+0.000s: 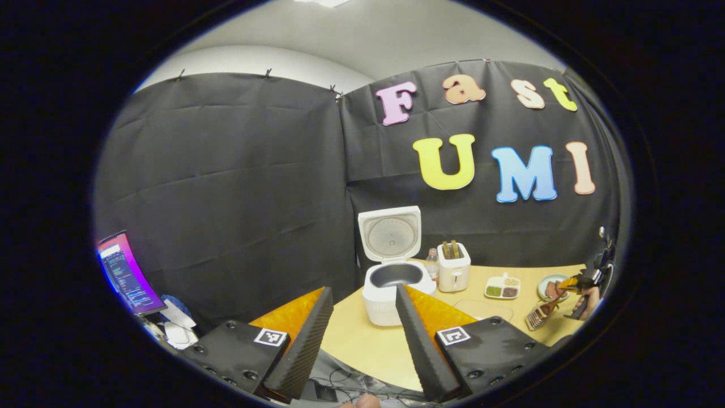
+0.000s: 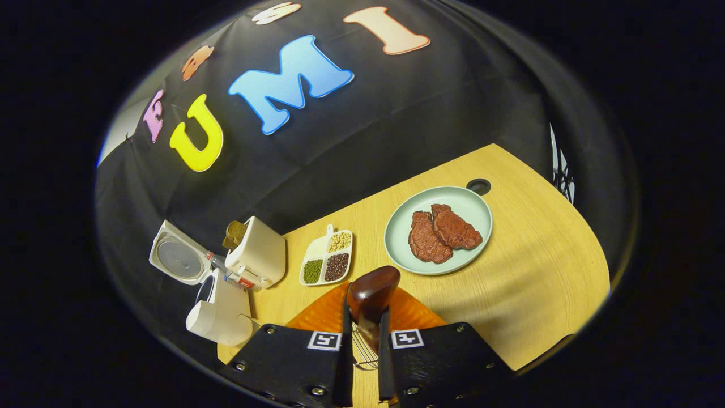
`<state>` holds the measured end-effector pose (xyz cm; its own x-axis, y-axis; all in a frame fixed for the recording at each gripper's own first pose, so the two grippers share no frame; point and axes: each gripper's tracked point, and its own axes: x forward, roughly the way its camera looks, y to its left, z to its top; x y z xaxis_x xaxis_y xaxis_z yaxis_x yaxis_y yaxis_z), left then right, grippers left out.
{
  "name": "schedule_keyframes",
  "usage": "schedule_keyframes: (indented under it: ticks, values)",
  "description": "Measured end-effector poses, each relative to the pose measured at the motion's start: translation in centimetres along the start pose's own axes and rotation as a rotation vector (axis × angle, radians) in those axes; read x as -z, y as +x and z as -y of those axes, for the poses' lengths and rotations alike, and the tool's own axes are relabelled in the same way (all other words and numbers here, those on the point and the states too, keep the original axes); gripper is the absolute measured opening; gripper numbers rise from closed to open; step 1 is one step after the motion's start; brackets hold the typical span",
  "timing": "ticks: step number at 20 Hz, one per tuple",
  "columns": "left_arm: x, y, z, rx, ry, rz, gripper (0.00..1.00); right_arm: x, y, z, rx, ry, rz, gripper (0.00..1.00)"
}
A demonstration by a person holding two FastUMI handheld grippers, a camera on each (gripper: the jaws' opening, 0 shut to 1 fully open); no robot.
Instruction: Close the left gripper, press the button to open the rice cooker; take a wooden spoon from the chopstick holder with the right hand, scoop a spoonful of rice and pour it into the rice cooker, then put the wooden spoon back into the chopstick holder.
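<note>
At the bottom of the right gripper view, the right gripper [image 2: 363,340] is clamped on the handle of a wooden spoon [image 2: 371,294], whose dark rounded bowl stands up between the two fingers at lower centre. Thin wires of the chopstick holder [image 2: 362,352] show in the narrow gap just below the spoon. Beyond the spoon, at centre right, a pale green plate [image 2: 399,249] carries two reddish steaks [image 2: 442,232] on the wooden table [image 2: 538,272]. Left of the plate lies a divided tray [image 2: 327,258] of beans and grains. Farther left stand a white toaster [image 2: 257,255] and, at the lower left of the frame, the rice cooker [image 2: 218,314] with its lid swung open.

In the left gripper view, the left gripper [image 1: 362,334] hangs with its fingers well apart at the bottom of the frame, holding nothing. Between the fingers, at centre, the rice cooker [image 1: 391,283] sits open, its lid upright and its inner pot bare. Just right of it are a small bottle [image 1: 432,263] and the toaster [image 1: 453,266], then the tray [image 1: 502,287]. At the far right edge the right gripper [image 1: 566,289] works over the holder [image 1: 541,316], beside the plate [image 1: 552,280]. A lit monitor [image 1: 124,272] glows at lower left.
</note>
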<state>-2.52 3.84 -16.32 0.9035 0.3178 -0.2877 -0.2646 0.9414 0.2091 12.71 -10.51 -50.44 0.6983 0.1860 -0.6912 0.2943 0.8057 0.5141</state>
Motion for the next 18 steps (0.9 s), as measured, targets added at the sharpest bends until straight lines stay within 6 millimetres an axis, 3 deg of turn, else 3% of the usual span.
schedule_keyframes:
  ticks: [6,9,13,18]
  values:
    - [0.3,-0.2,-1.2,0.064,-0.070,0.031,0.82,-3.0,-6.1,-3.4,-0.014,-0.074,0.083,0.18]
    - [-0.1,-0.5,-3.7,0.095,-0.102,0.057,0.80,-3.5,-9.7,-6.3,-0.007,-0.130,0.133,0.18]
    - [0.1,-0.9,-7.7,0.136,-0.148,0.086,0.80,-2.5,-14.8,-12.2,-0.040,-0.147,0.169,0.18]
    - [0.2,-0.3,-11.5,0.190,-0.198,0.117,0.80,0.5,-19.5,-21.6,-0.154,-0.149,0.200,0.18]
